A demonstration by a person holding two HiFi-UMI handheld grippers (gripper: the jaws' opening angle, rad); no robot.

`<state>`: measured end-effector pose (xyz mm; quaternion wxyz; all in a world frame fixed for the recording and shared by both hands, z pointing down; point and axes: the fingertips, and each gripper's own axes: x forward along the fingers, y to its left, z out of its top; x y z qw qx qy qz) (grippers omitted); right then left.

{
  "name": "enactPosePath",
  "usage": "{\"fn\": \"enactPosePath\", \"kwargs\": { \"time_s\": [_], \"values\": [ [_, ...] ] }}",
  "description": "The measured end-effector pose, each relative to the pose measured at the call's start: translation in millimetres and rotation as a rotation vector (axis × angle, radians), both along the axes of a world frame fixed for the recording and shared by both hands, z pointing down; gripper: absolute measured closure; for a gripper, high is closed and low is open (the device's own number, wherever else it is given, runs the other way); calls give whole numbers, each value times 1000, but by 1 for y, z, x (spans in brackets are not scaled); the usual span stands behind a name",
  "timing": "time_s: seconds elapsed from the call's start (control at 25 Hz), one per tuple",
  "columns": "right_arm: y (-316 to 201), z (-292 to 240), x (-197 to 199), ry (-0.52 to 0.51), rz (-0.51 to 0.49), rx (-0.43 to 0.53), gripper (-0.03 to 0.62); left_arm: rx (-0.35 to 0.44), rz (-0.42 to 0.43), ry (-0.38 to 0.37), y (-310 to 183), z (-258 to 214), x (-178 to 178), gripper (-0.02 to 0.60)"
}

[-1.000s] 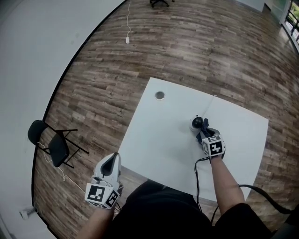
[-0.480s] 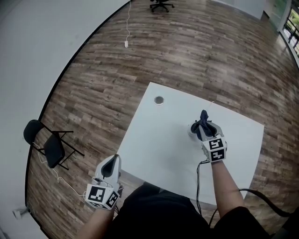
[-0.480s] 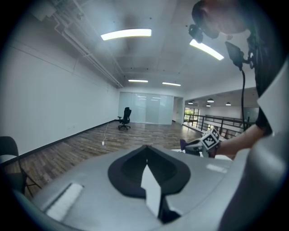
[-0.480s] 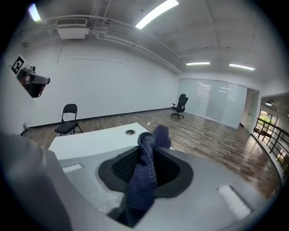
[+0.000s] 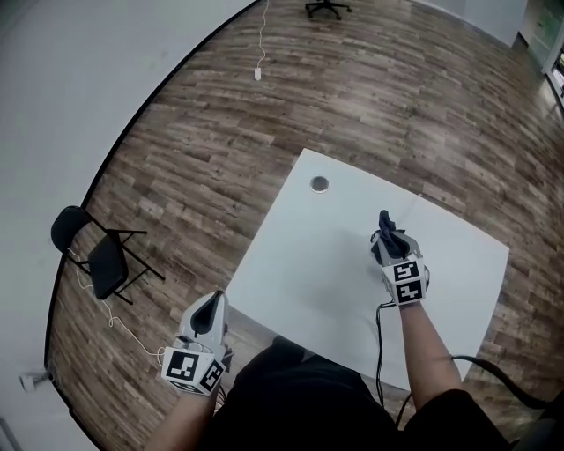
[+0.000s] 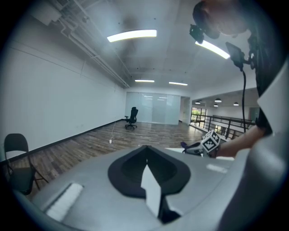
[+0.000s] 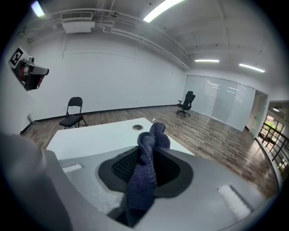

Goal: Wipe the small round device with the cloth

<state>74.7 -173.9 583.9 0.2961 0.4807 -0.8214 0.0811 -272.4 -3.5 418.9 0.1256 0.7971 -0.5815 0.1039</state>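
Observation:
My right gripper [image 5: 388, 240] hangs over the white table [image 5: 308, 264], shut on a dark blue cloth [image 5: 385, 222]. In the right gripper view the cloth [image 7: 146, 171] is pinched between the jaws of that gripper [image 7: 146, 151], and its folded end sticks up past the tips. The small round device does not show in any view; the gripper and cloth cover the spot where it stood. My left gripper [image 5: 211, 306] is held off the table's near left corner, above the floor. Its jaws [image 6: 145, 151] meet with nothing between them.
A round grommet hole [image 5: 319, 184] sits near the table's far left edge. A black cable [image 5: 381, 343] trails back from my right gripper. On the wooden floor are a black folding chair [image 5: 97, 255] at the left and an office chair [image 5: 326, 7] far off.
My right gripper has lifted off the table with the cloth, whose end now stands upright. The round device, seen in front of the gripper before, is now covered. The left gripper has barely shifted.

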Motion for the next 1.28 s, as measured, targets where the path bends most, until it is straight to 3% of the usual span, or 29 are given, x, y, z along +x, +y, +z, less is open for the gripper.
{"fn": "enactPosePath", "kwargs": {
  "time_s": [0.36, 0.76, 0.88, 1.12, 1.28],
  "values": [
    [6, -1, -20, 140, -58, -19, 503, -1, -9, 4, 0, -2, -3, 577],
    [17, 13, -43, 99, -102, -32, 503, -12, -12, -8, 4, 0, -4, 576],
    [25, 28, -51, 81, -119, -80, 503, -12, -15, -15, 5, -1, -5, 577],
    [49, 65, -51, -48, -77, -226, 503, -13, 12, -42, 6, -1, -3, 577],
    [49, 41, -56, -83, -114, -176, 503, -4, 25, -32, -5, -3, -1, 577]
  ]
}}
